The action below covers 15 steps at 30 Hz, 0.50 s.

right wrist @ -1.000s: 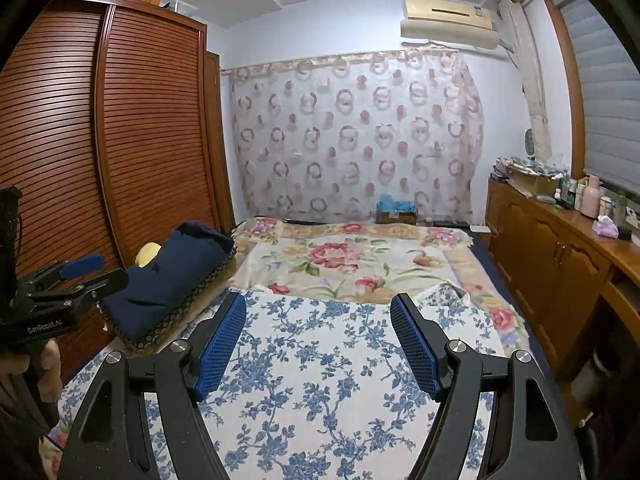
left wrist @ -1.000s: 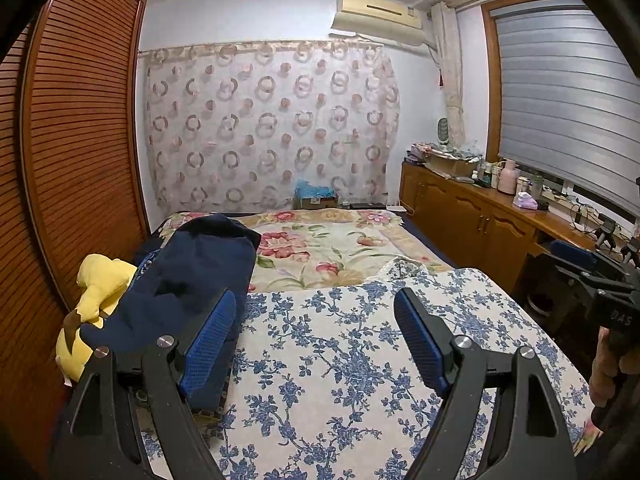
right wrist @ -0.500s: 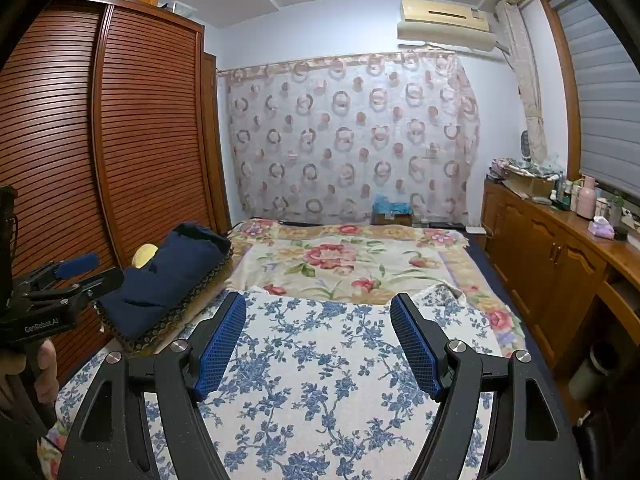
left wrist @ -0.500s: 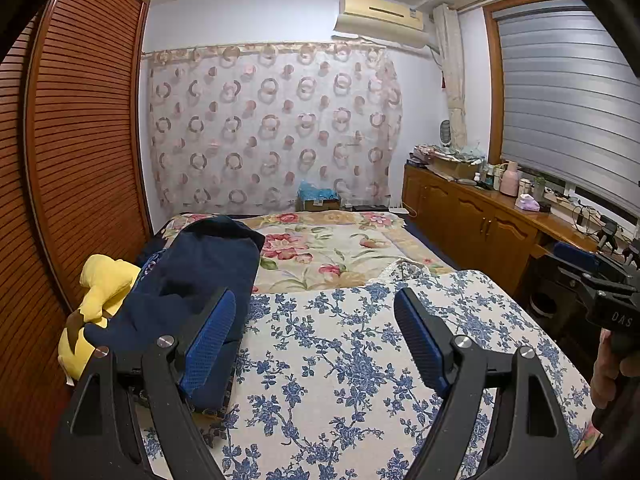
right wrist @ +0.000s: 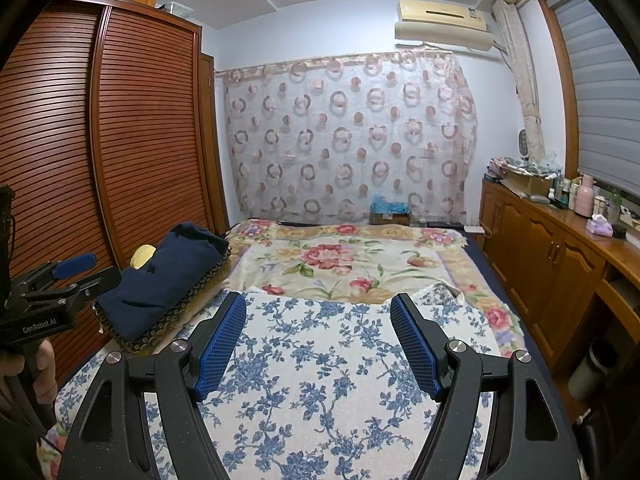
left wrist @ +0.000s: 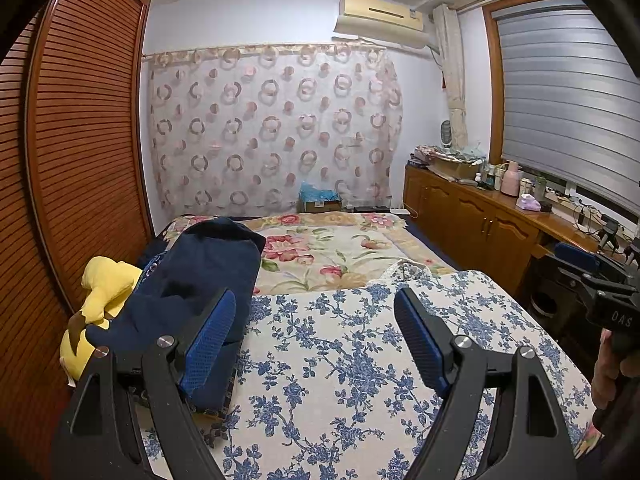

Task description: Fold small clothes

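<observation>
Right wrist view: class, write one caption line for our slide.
Open right gripper above a blue-flowered cloth on the bed; dark navy bundle at left, left gripper alongside.

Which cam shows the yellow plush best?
Left wrist: the plush shows head to base beside the navy pile, against the wardrobe. Right wrist gives only a small yellow patch behind that pile.

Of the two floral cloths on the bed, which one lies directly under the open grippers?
The blue-flowered white cloth, at the near end under both grippers; the red-flowered blanket lies farther back toward the curtain.
</observation>
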Tool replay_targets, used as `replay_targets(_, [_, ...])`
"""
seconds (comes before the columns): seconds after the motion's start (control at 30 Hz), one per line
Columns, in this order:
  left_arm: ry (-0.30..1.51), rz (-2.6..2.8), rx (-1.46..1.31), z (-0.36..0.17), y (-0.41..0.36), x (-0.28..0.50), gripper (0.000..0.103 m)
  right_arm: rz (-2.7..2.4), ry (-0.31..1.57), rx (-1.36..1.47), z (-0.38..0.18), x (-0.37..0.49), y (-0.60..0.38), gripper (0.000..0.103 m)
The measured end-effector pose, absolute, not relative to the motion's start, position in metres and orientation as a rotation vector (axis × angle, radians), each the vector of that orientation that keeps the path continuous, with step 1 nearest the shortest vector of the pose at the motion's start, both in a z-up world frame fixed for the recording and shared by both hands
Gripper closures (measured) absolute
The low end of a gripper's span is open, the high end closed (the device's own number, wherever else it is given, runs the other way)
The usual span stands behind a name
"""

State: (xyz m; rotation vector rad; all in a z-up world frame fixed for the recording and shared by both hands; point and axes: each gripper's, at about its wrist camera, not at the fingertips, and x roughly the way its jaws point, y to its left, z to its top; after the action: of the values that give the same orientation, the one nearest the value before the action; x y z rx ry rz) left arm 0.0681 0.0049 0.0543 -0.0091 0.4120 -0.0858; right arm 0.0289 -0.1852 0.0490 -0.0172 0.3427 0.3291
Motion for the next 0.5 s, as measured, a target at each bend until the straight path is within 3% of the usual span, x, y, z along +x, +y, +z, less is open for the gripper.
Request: replay_targets(0.5, [0.410, -0.085, -0.008, 0.0542, 0.0081, 0.0702, 0.021, 0.334, 0.343, -0.020, 0.0504, 0.0291, -0.1880, 0.027])
